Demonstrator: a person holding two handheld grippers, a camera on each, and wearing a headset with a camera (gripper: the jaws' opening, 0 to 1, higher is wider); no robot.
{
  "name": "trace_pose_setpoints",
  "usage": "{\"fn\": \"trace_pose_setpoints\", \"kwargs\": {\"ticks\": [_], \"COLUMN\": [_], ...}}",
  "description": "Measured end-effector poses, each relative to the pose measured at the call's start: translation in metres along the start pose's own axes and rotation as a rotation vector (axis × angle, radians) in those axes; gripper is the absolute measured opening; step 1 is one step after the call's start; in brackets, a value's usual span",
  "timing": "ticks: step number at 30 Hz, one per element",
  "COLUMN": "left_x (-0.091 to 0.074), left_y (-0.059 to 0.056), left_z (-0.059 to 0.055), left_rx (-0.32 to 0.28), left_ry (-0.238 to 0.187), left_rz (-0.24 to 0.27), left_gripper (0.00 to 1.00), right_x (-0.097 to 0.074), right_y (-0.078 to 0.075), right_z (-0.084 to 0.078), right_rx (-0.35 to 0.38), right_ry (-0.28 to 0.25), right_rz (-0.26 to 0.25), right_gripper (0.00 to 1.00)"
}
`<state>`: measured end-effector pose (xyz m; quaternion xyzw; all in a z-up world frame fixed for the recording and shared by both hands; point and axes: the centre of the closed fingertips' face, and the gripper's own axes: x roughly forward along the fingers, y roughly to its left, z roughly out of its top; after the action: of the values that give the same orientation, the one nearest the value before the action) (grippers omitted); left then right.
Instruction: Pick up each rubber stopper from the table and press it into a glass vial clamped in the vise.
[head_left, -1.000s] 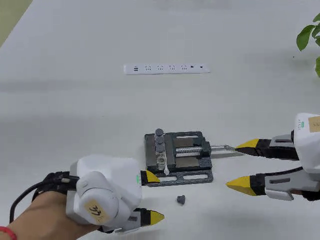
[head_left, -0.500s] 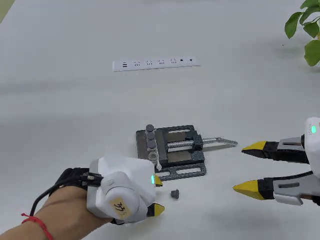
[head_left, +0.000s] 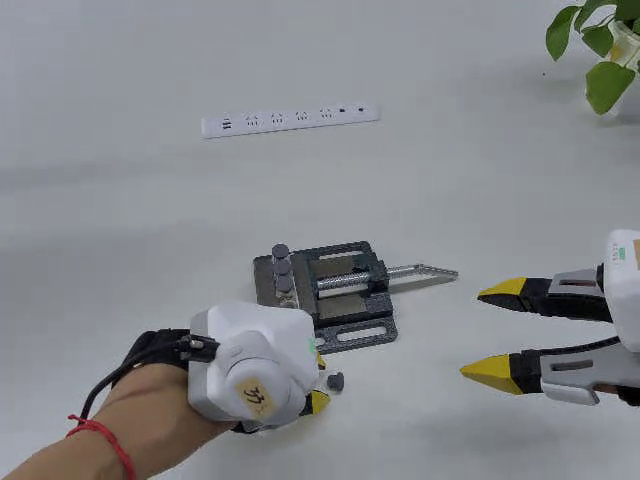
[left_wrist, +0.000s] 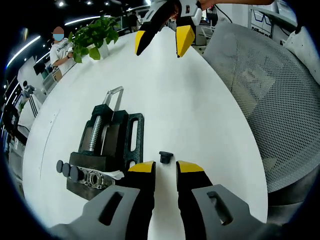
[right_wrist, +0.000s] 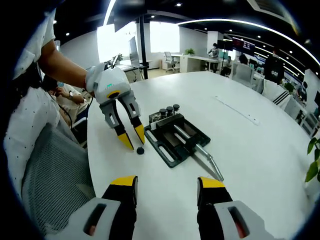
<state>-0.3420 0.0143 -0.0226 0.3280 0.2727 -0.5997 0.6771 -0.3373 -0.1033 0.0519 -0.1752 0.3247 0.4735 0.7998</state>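
A small dark rubber stopper lies loose on the white table, just in front of the black vise. My left gripper is open with a narrow gap, and the stopper sits right beyond its yellow tips, not touched. Three stoppered vials stand in a row in the vise; beside them an uncapped clear vial shows. My right gripper hangs open to the right of the vise, holding nothing. From its side I see the left gripper over the stopper.
A white power strip lies far back on the table. A potted plant stands at the back right. The vise handle juts toward my right gripper. A mesh chair stands at the table's edge.
My left gripper has moved forward and down toward the loose stopper, which now lies at its tips. The right gripper has stayed open and hardly moved. The head camera has shifted.
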Motion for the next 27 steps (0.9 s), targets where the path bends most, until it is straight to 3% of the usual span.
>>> {"fn": "trace_pose_setpoints", "kwargs": {"ticks": [14,27], "left_x": [0.008,0.009], "left_y": [0.000,0.002], "left_z": [-0.002,-0.002], "left_rx": [-0.001,-0.018], "left_ry": [0.011,0.010], "left_rz": [-0.009,0.012], "left_gripper": [0.07,0.05], "right_x": [-0.003,0.005], "right_y": [-0.002,0.009], "right_z": [-0.005,0.002], "right_rx": [0.015,0.010], "right_ry": [-0.002,-0.018], "right_rz": [-0.003,0.026], "right_gripper": [0.43,0.44]}}
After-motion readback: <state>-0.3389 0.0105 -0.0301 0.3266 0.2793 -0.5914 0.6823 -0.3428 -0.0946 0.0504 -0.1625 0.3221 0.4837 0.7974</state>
